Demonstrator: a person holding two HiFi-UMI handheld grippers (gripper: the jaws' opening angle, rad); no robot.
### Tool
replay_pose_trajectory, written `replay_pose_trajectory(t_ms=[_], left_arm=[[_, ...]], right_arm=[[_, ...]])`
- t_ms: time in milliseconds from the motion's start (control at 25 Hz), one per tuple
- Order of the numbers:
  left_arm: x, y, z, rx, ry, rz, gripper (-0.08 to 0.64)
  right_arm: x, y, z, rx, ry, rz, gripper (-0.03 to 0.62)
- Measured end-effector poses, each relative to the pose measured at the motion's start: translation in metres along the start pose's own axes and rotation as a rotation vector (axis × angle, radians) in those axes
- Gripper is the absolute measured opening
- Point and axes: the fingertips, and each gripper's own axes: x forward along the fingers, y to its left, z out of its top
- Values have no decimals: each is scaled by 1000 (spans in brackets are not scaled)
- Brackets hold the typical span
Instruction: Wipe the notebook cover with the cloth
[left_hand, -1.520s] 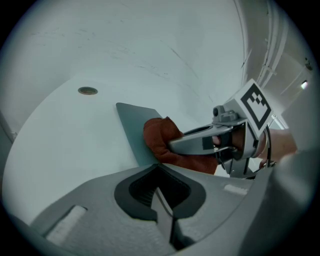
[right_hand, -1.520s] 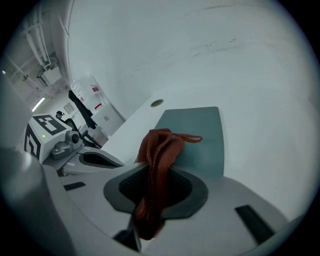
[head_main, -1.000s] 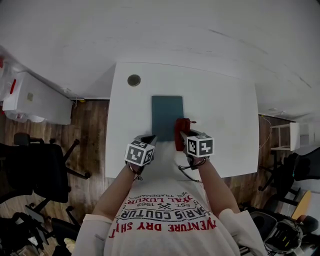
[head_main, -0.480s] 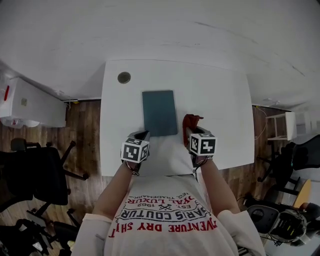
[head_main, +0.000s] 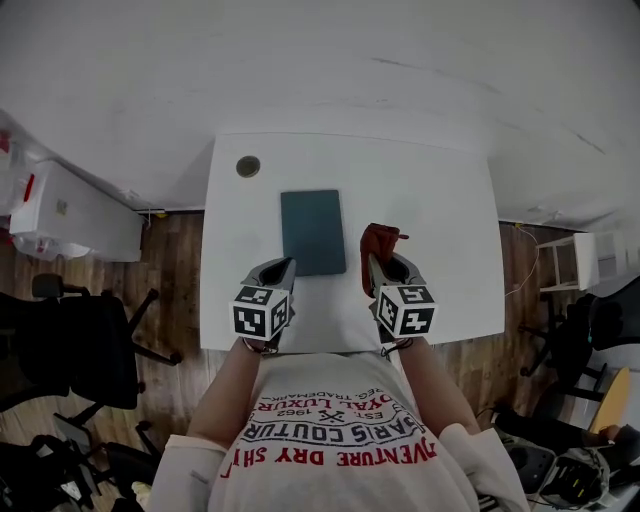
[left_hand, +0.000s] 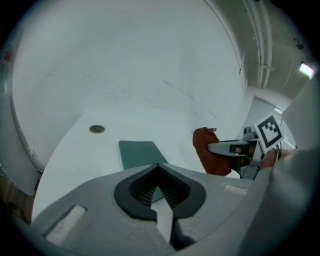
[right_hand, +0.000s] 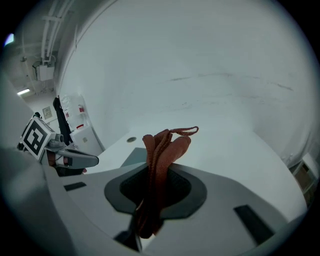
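Note:
A teal notebook (head_main: 312, 232) lies flat in the middle of the white table (head_main: 440, 220). My right gripper (head_main: 374, 264) is shut on a rust-red cloth (head_main: 379, 243), held just right of the notebook's near corner and apart from it. In the right gripper view the cloth (right_hand: 162, 152) stands up out of the jaws in folds, with the notebook (right_hand: 132, 156) behind it to the left. My left gripper (head_main: 284, 266) is at the notebook's near left corner, shut with nothing in it. Seen from the left gripper view, its tips (left_hand: 158, 166) meet over the notebook (left_hand: 140, 152).
A round cable grommet (head_main: 248, 166) sits in the table's far left corner. Left of the table are a white cabinet (head_main: 70, 215) and a black office chair (head_main: 80, 350). A small white stool (head_main: 562, 262) stands to the right. A white wall runs behind the table.
The right gripper has carried the cloth rightward off the notebook's right edge and drawn back a little toward me. The left gripper stays shut at the notebook's near left corner.

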Motion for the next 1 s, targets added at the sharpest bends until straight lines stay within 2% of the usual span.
replay_pose_trajectory(t_ms=[200, 400, 600, 840, 1000], left_arm=[[-31, -17, 45, 53, -145, 23, 9], [-69, -28, 94, 158, -298, 56, 9], [-101, -36, 128, 245, -414, 63, 9], [-115, -51, 145, 375, -452, 82, 9], [-113, -56, 146, 388, -451, 71, 9]], right_arm=[[-29, 5, 50, -84, -159, -16, 78], [-54, 18, 90, -143, -293, -6, 78], [-76, 30, 117, -258, -394, -25, 77], [-84, 35, 124, -236, -419, -7, 75], [-82, 37, 120, -247, -409, 3, 74]])
